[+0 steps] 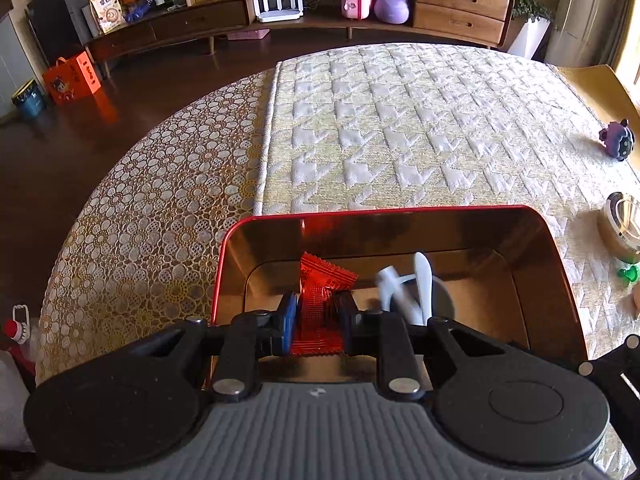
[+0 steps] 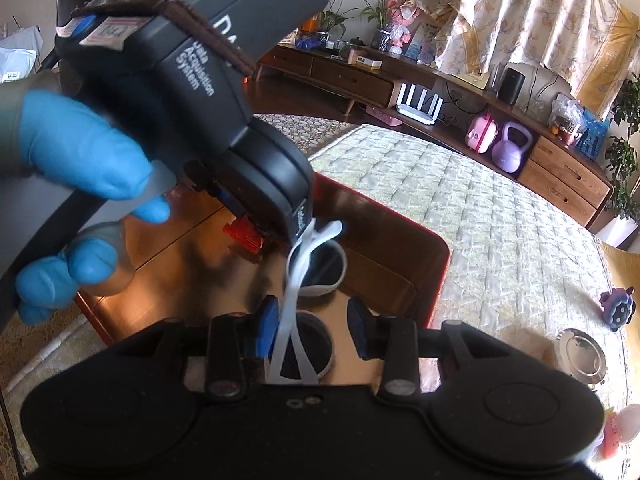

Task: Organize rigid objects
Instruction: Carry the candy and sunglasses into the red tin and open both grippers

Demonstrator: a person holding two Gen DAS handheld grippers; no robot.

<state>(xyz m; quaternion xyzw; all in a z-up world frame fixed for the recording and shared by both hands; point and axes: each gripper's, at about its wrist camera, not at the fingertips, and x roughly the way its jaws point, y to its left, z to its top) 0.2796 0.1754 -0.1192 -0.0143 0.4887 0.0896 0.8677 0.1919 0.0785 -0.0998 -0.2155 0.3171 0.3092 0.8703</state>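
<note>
A red tin box (image 1: 380, 211) with a golden inside sits on the quilted mat just below both grippers. My left gripper (image 1: 316, 316) is shut on a red foil packet (image 1: 326, 280) and holds it low inside the box. White-framed sunglasses (image 1: 420, 284) lie in the box to the right of the packet. In the right wrist view my right gripper (image 2: 312, 326) stands open over the box (image 2: 436, 248). The sunglasses (image 2: 320, 268) sit between its jaws, one temple leaning on the left pad and the right pad clear of them. A blue-gloved hand (image 2: 80, 148) holds the left gripper, with the packet (image 2: 244, 234) under it.
A purple toy (image 1: 618, 140) and a shiny round metal container (image 1: 622, 224) are on the mat at the right, with a small green piece (image 1: 628, 274) near them. A pink toy (image 2: 624, 428) lies at the near right. The lace-covered table edge (image 1: 120, 208) curves away on the left.
</note>
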